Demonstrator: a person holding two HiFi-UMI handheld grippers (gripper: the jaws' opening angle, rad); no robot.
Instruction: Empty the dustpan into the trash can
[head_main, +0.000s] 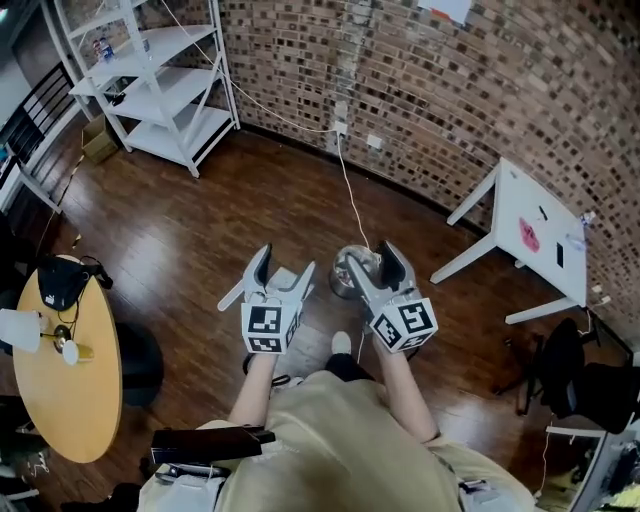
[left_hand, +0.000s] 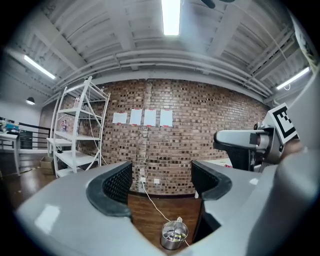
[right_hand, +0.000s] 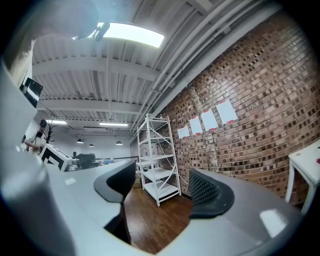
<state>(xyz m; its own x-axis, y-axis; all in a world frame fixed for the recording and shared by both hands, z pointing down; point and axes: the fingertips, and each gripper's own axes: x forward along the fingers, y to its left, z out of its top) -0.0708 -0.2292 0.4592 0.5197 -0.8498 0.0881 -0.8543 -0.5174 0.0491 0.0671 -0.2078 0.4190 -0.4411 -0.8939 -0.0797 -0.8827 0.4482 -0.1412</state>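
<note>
Bearing square black-and-white markers (head_main: 265, 326), left tool (head_main: 285, 262) and right tool (head_main: 372, 258) — both spread, empty — hover near the metal trash can (left_hand: 173, 234).

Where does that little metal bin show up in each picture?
Head view: metal trash can, centre of the picture.
Left gripper view: metal trash can, bottom centre, seen between the jaws.
Right gripper view: not in it.
Shared landmark: white shelving rack by the brick wall.

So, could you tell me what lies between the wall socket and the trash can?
A white cable runs over the wooden floor to the trash can, as the head view shows.
</note>
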